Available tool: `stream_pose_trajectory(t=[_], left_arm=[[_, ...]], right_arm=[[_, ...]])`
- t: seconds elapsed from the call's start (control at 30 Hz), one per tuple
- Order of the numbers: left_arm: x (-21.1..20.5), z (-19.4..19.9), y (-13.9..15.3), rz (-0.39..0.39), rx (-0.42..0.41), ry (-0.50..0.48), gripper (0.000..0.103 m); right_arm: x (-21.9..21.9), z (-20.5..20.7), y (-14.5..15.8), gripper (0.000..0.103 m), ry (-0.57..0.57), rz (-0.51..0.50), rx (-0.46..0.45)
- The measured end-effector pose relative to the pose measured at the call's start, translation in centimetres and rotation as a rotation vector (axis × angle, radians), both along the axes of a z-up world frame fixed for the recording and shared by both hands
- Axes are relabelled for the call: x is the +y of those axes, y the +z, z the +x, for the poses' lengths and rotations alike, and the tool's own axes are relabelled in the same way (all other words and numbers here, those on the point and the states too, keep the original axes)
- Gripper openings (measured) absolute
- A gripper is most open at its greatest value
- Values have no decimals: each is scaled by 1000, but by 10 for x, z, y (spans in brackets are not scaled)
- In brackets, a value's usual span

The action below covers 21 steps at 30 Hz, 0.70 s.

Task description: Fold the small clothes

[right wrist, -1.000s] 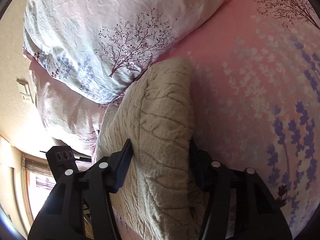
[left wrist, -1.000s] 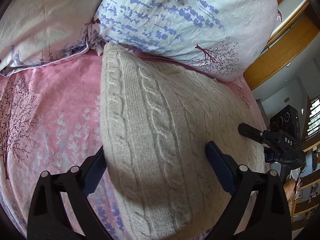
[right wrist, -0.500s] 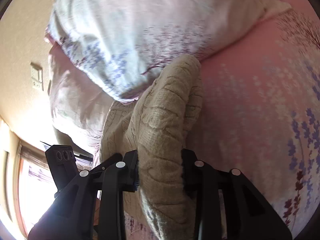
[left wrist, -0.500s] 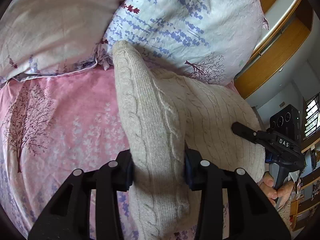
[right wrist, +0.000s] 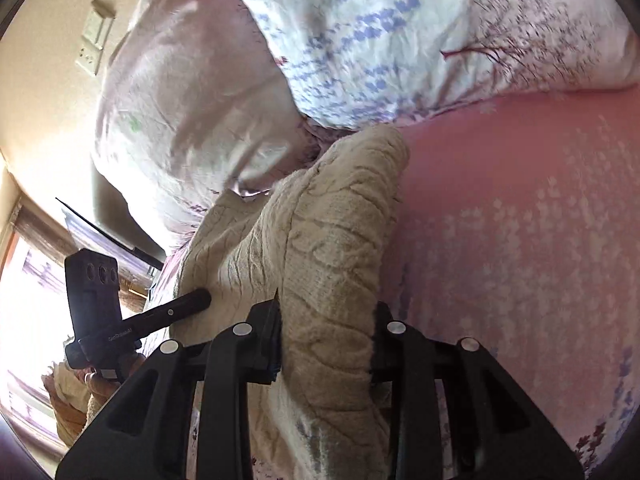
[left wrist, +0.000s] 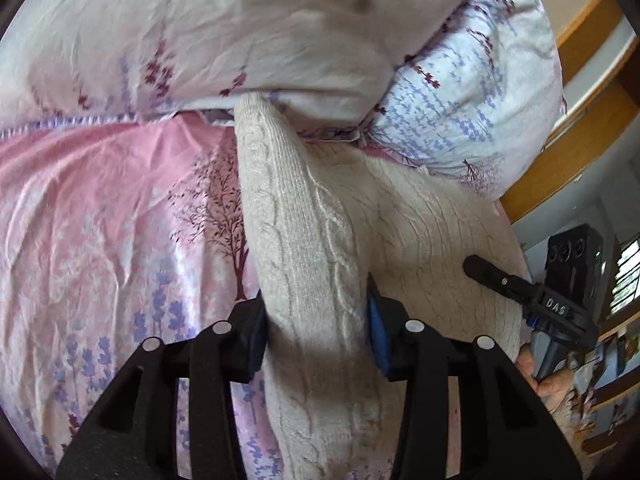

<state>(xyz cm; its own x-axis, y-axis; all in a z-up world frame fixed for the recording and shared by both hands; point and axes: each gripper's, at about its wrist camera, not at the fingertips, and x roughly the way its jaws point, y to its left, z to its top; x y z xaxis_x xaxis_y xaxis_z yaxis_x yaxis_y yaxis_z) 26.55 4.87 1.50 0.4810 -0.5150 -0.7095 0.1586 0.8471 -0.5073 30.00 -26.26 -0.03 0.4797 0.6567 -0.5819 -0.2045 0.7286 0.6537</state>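
Note:
A cream cable-knit sweater lies on the pink bed sheet, its far end touching the pillows. My left gripper pinches a raised ridge of the knit between its blue pads, and its jaws are opening slightly with the fabric still pressed between them. In the right wrist view the same sweater is bunched into a thick fold, and my right gripper is shut on it. Each gripper's fingertip shows in the other's view, resting on the sweater: the right gripper's finger and the left gripper's finger.
Two floral pillows lie right behind the sweater. A wooden bed frame runs along the right. A wall switch and a bright window sit left of the pillows. Pink sheet stretches to the right.
Both grippers went from open astride the sweater to shut on it, bunching it into a ridge. Both moved with it toward the pillows, and the right wrist rolled.

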Motion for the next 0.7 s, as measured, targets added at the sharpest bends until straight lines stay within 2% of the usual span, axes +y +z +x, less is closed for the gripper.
stream_pose_trajectory(t=[0.07, 0.1, 0.2, 0.3, 0.37, 0.47, 0.5, 0.53, 0.57, 0.6, 0.63, 0.7], left_arm=[[7, 6, -10, -82, 39, 5, 51], [7, 9, -14, -95, 61, 15, 53], [8, 7, -12, -99, 53, 27, 55], [22, -13, 12, -26, -63, 87, 53], [19, -27, 33, 10, -160, 103, 54], [-7, -38, 53, 20, -243, 44, 56], [-15, -41, 55, 27, -248, 18, 56], [-24, -41, 55, 38, -242, -5, 56], [-32, -40, 52, 50, -227, -26, 56], [-38, -37, 48, 62, -212, -39, 56], [-46, -33, 42, 78, -195, -46, 56], [-51, -27, 31, 98, -165, -43, 54]], right_arm=[[-10, 5, -15, 31, -44, 85, 81], [-12, 7, -19, 34, -44, 96, 105], [-21, 6, -10, 51, -55, 45, 107], [-49, 2, 14, 63, -152, 40, 19], [-57, 10, 15, 63, -155, 80, 34], [-44, 29, 11, 63, -146, 45, 67], [-41, 36, 4, 56, -144, 58, 95], [-41, 41, 1, 36, -131, 94, 108], [-39, 47, -3, 28, -110, 127, 113], [-37, 49, -2, 16, -106, 127, 103], [-35, 51, 1, 11, -112, 98, 74], [-35, 56, 4, 10, -149, 45, 43]])
